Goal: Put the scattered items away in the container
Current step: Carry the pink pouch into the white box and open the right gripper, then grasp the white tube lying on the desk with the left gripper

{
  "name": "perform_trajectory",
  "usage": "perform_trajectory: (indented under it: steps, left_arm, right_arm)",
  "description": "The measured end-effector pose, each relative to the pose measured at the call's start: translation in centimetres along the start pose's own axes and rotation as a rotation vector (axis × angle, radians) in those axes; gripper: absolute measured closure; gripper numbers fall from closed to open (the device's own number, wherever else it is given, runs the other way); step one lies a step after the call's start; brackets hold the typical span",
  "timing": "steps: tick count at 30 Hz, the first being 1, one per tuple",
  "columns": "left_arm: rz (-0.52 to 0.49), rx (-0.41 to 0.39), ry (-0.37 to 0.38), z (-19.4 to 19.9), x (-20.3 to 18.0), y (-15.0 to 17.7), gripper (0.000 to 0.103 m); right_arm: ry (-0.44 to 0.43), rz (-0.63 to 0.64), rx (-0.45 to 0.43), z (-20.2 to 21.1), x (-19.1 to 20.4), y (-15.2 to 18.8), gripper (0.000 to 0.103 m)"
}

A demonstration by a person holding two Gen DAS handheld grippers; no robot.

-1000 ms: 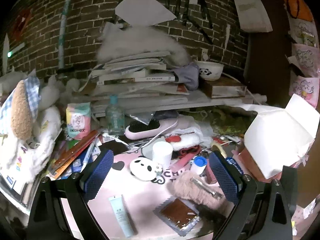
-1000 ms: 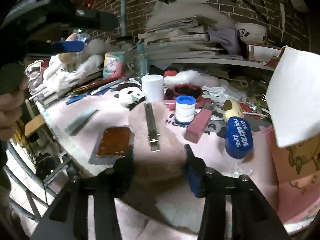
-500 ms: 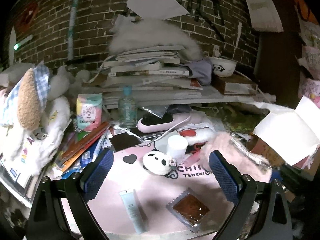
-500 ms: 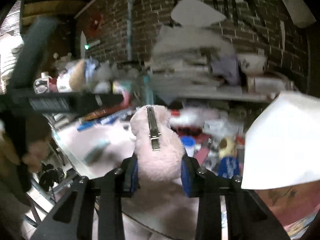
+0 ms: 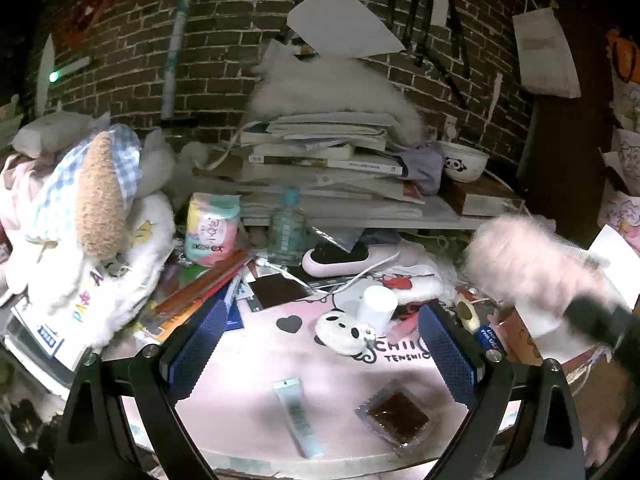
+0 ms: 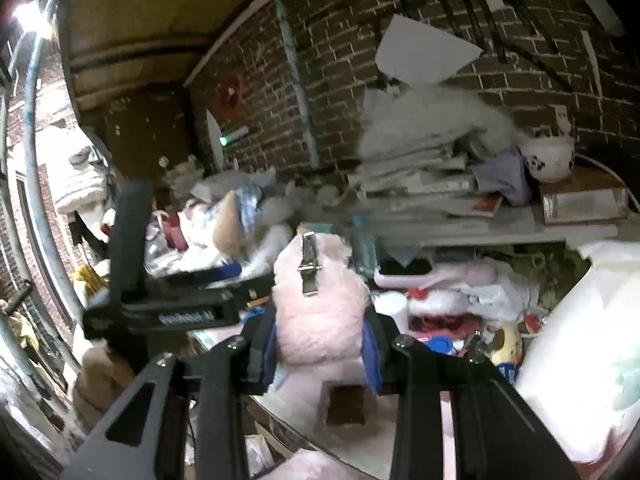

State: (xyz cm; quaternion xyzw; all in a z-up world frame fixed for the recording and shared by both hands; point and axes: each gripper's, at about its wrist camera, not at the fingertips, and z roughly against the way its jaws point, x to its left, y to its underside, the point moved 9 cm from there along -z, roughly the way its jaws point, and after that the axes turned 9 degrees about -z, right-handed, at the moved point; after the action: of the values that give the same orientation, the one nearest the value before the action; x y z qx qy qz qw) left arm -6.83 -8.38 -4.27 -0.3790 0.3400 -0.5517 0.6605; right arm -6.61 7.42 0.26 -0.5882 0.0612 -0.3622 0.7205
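My right gripper (image 6: 320, 344) is shut on a fluffy pink hair clip (image 6: 318, 308) with a metal clasp, held well above the pink mat. The clip also shows in the left wrist view (image 5: 528, 264), blurred, near the white paper container (image 5: 612, 260) at the right. My left gripper (image 5: 320, 352) is open and empty over the mat (image 5: 248, 408). On the mat lie a pale blue tube (image 5: 298, 416), a brown square packet (image 5: 398, 416), a panda pouch (image 5: 340, 332) and a white cylinder (image 5: 376, 308).
A stack of books (image 5: 328, 160) with a panda bowl (image 5: 464, 162) stands behind. Plush toys (image 5: 92, 216) pile at the left. A pink brush (image 5: 344, 256), a bottle (image 5: 286, 228), a Kotex pack (image 5: 210, 228) and pencils (image 5: 200, 292) crowd the mat's far side.
My right gripper has lifted the pink hair clip off the mat and carried it up and to the right, toward the white container. My left gripper stays open in much the same place.
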Motion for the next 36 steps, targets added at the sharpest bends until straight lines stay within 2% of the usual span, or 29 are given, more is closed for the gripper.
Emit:
perform_trajectory:
  steps: [4, 8, 13, 15, 22, 27, 32, 36]
  left_arm:
    - [-0.010, 0.014, 0.014, -0.6, -0.6, 0.1, 0.007]
    - [-0.032, 0.034, 0.033, -1.3, -1.7, 0.3, 0.007]
    - [-0.058, 0.077, 0.060, -2.6, -2.9, 1.0, 0.007]
    - [-0.059, 0.093, 0.076, -3.0, -3.3, 1.4, 0.007]
    - [-0.088, 0.126, 0.081, -3.7, -4.0, 2.6, 0.007]
    - [-0.088, 0.144, 0.059, -4.0, -3.1, 3.3, 0.007]
    - [-0.087, 0.169, 0.023, -4.6, -1.9, 4.7, 0.007]
    - [-0.071, 0.179, 0.031, -4.7, -1.2, 6.0, 0.007]
  right_arm:
    - [0.121, 0.016, -0.025, 2.8, -2.5, -2.3, 0.072]
    - [0.298, 0.018, 0.018, 6.3, -7.5, -3.6, 0.072]
    - [0.482, -0.003, 0.165, 10.1, -13.9, -3.8, 0.072]
    - [0.518, -0.013, 0.241, 10.8, -15.8, -3.4, 0.072]
    - [0.553, -0.035, 0.521, 9.0, -20.6, -0.9, 0.072]
    - [0.595, -0.037, 0.647, 7.1, -22.5, 1.0, 0.070]
    - [0.620, -0.027, 0.679, 6.6, -23.0, 1.7, 0.061]
    - [0.630, 0.003, 0.601, 6.9, -22.0, 0.3, 0.049]
